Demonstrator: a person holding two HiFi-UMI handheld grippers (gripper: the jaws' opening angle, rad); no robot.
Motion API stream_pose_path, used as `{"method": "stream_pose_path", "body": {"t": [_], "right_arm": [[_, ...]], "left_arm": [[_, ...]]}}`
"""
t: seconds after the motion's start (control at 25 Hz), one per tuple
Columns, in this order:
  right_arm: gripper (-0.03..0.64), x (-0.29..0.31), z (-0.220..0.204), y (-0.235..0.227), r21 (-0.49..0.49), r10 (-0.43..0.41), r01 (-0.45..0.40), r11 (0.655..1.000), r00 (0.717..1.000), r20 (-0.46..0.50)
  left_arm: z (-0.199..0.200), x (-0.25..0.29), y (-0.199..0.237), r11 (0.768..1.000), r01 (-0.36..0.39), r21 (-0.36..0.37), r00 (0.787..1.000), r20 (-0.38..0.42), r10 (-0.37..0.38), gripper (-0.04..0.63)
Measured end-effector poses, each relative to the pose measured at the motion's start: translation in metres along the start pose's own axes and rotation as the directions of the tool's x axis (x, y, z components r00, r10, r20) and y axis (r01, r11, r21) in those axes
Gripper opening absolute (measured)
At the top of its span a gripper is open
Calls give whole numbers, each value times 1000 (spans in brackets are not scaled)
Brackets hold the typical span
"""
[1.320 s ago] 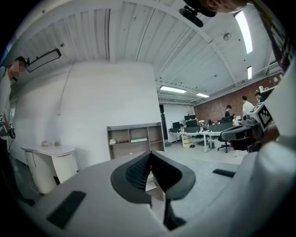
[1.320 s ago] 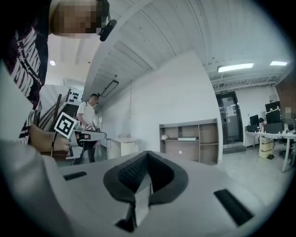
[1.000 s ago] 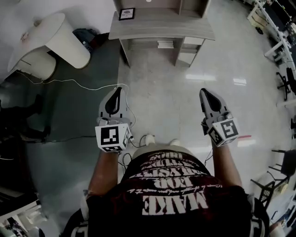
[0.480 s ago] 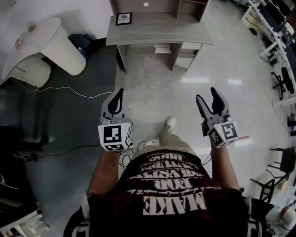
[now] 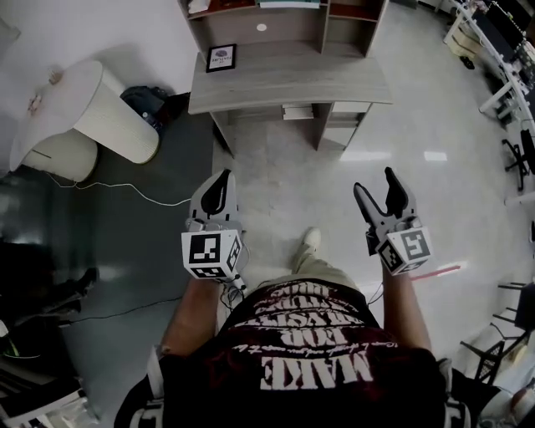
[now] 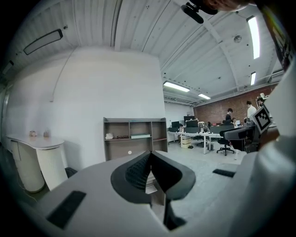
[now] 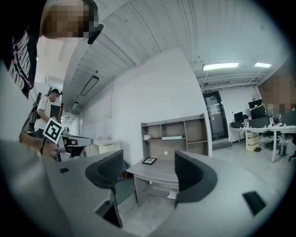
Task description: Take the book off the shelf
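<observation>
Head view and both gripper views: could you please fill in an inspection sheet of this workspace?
Surface: grey desk, bare but for a framed picture.
Job's things: book lying flat in the shelf, untouched.
Clutter: papers under the desk; dark bag beside it.
Grippers: left tool shut, empty; right tool open, its jaws have just been opening, nothing between them.
Cables: white cable across the floor.
Surroundings: white rounded counter at left; people at office desks far off.

One left hand-held gripper (image 5: pixel 221 177), one right hand-held gripper (image 5: pixel 375 184), one desk (image 5: pixel 292 79), one framed picture (image 5: pixel 221 58), one shelf (image 5: pixel 325 23).
</observation>
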State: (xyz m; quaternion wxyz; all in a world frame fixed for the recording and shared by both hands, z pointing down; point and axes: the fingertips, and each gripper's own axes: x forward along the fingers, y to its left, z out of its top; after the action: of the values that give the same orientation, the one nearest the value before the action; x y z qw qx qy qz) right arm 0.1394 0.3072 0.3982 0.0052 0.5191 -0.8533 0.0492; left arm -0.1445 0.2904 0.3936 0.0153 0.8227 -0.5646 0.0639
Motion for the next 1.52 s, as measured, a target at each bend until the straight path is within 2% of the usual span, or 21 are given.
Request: {"method": "stream_pose_path", "body": {"t": [0.16, 0.52, 0.8, 1.12, 1.32, 1.52], "right_arm": [[345, 35, 1, -38, 4, 15, -15, 1000, 1000, -14], [347, 111, 13, -103, 3, 63, -63, 998, 997, -39], [347, 138, 18, -140, 22, 105, -104, 994, 994, -41], [347, 161, 15, -169, 51, 141, -138, 989, 988, -60], [347, 176, 17, -168, 56, 170, -167, 984, 983, -62], [347, 191, 21, -163, 60, 185, -181, 982, 981, -59]], "left_arm": [[10, 55, -4, 999, 45, 5, 999, 20, -45, 6], [11, 147, 10, 999, -35, -19, 999, -25, 35, 6], [36, 196, 8, 998, -56, 2, 998, 1, 56, 6], [28, 208, 14, 993, -115, -26, 993, -32, 114, 6], [20, 204, 25, 987, -157, -38, 987, -50, 155, 6], [23, 208, 36, 987, -156, -32, 987, -43, 154, 6]]}}
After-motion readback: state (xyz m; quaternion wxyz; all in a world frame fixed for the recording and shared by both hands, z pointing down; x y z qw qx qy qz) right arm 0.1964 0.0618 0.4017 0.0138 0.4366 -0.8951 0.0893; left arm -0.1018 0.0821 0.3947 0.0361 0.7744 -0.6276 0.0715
